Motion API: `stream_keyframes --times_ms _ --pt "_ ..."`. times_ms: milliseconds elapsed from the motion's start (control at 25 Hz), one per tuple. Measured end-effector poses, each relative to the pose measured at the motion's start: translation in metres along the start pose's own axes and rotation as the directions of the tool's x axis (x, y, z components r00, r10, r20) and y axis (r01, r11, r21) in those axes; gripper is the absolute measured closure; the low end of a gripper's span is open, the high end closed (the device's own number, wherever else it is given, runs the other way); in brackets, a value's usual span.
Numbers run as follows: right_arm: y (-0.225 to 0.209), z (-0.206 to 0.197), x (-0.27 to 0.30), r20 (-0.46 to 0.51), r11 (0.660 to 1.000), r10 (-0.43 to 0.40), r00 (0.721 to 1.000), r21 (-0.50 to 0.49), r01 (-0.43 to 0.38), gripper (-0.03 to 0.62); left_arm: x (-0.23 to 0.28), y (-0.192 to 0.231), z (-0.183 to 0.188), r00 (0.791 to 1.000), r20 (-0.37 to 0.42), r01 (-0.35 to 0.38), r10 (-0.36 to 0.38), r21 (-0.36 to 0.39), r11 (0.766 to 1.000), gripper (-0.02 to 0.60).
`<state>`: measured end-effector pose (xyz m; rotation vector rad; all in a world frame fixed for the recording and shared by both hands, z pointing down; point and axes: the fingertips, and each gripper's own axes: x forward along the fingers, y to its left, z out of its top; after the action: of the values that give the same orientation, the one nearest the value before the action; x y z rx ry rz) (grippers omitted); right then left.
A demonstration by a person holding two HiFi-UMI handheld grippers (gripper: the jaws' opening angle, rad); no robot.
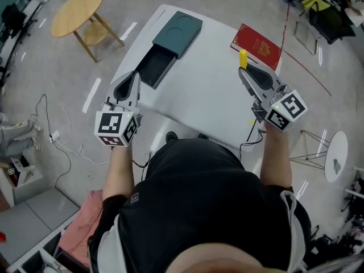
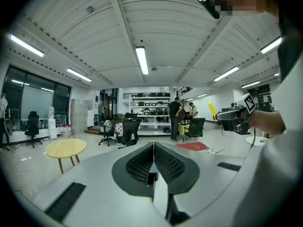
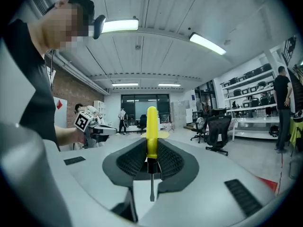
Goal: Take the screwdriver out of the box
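**Head view.** The screwdriver (image 1: 243,58) is shown clamped in the right hand-held gripper (image 1: 245,73), above the right part of the white counter (image 1: 210,104). It is therefore already out of the box (image 1: 179,33). The box lies at the far left of the counter, well apart from the right hand-held gripper and up and to the left of it. Its dark tray (image 1: 154,66) is drawn out towards the person and appears empty. The left hand-held gripper (image 1: 135,77) is the nearer to the tray, just beside its near end, while a red book (image 1: 257,45) lies near the yellow handle.

**Right gripper view.** The jaws are seen closed on the screwdriver (image 3: 151,126) where the yellow handle meets the black collar. The long axis is set across the line of the jaws: the handle stands up above them and the bare shaft hangs below, blade downward.

**Left gripper view.** The left hand-held gripper (image 2: 153,150) is seen with its jaws together and nothing between them.

**Relation governing the coming move.** The tool is judged to be roughly upright, with the counter beneath its blade. If it is to be set down, it would have to be tipped from upright towards flat as the right hand-held gripper is lowered onto a bare part of the counter, clear of the red book.
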<state>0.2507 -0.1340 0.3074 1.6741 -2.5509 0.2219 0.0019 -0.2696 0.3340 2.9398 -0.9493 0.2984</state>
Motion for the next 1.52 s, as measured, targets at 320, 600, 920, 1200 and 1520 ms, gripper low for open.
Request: stream_keyframes --times_ms 320,600,920,1200,1520 --pt "0.005 0.0 0.004 0.07 0.996 -0.002 0.998 0.089 -0.005 0.513 0.003 0.007 0.008 1.0 0.028 0.013 -0.013 -0.003 1.0 0.563" --pt "0.002 0.002 0.007 0.083 0.996 -0.011 0.997 0.087 0.004 0.514 0.008 0.005 0.016 0.999 0.041 0.016 -0.016 0.002 1.0 0.563" --pt "0.003 -0.001 0.008 0.073 0.996 0.002 0.997 0.089 -0.008 0.514 0.012 -0.001 0.019 0.999 0.035 0.013 -0.013 0.003 1.0 0.563" --pt "-0.004 0.005 0.014 0.074 0.998 0.004 0.997 0.068 -0.009 0.514 0.019 -0.001 0.026 0.999 0.044 0.01 -0.01 -0.005 1.0 0.563" --pt "0.0 0.021 0.024 0.106 0.999 0.019 0.994 0.035 -0.023 0.514 0.023 -0.008 0.038 0.998 0.058 0.016 -0.017 0.024 1.0 0.563"
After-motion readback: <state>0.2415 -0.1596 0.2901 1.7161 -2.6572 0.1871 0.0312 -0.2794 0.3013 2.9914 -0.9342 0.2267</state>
